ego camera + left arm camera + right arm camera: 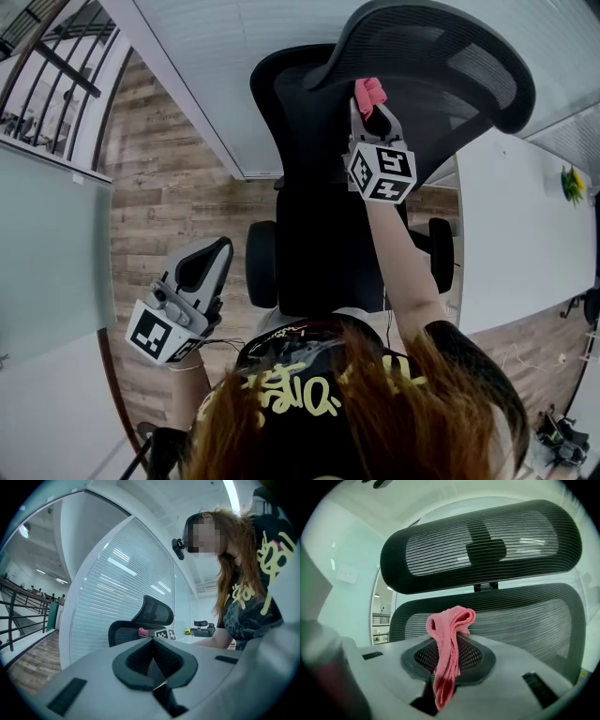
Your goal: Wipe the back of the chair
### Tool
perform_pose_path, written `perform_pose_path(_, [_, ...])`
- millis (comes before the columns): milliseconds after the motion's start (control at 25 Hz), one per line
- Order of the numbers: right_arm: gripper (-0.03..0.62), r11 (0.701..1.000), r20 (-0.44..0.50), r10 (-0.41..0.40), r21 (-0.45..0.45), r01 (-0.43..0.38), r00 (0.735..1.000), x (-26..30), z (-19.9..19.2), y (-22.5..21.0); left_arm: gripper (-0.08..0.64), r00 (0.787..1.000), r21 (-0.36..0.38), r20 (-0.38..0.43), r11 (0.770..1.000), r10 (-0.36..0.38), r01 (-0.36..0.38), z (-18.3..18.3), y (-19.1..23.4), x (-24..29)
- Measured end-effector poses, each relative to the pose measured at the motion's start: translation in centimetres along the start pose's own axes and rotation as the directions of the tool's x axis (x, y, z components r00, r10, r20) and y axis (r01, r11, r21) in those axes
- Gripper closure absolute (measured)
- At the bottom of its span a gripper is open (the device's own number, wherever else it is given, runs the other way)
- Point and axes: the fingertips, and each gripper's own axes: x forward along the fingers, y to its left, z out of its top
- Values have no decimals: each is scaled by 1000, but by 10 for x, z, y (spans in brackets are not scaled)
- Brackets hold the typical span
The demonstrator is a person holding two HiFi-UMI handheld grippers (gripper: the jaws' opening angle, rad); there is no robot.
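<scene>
**Item 1, chair (309, 169).** Black mesh office chair. It stood on the wood floor (159, 187) between a blind-covered glass wall and a white desk (525, 234). I saw it from above and behind, with the backrest (525, 616) facing me and the headrest (440, 550) above it.

**Item 2, cloth (449, 644).** Pink, bunched into a fold. Its top stuck out past the jaw tips and its tail hung down between them.

**Item 3, right gripper (373, 108).** I had its jaws closed on the cloth. It was raised to the top of the backrest, just under the headrest. From its own view the cloth sat right against the mesh, but I could not tell whether it was touching.

**Item 4, left gripper (211, 258).** Its jaws were pressed together with nothing between them. I held it low at my left side, well apart from the chair.

**Item 5, progress.** The cloth was in hand and brought to the upper backrest. The mesh showed no wet streak or cleaned patch, so I could not judge how much was done. I judged that the wiping strokes down and across the backrest were mostly left to do.
</scene>
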Motion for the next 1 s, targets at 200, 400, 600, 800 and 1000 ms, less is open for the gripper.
perform_pose_path(200, [525, 1000, 4, 21, 6, -21, 1000, 7, -1, 23, 568, 1000, -6, 6, 1000, 9, -9, 0, 5, -7])
perform_pose_path(400, [525, 999, 8, 43, 18, -43, 999, 13, -1, 44, 568, 1000, -10, 9, 1000, 20, -20, 0, 10, -14])
perform_pose_path(600, [525, 997, 11, 76, 16, -77, 997, 19, -4, 68, 568, 1000, -11, 10, 1000, 24, -24, 0, 14, -19])
perform_pose_path(800, [525, 994, 8, 105, 20, -106, 994, 24, -5, 89, 568, 1000, -13, 10, 1000, 28, -28, 0, 18, -24])
perform_pose_path(1000, [525, 991, 6, 133, 22, -133, 991, 28, -7, 107, 568, 999, -16, 10, 999, 33, -33, -1, 22, -28])
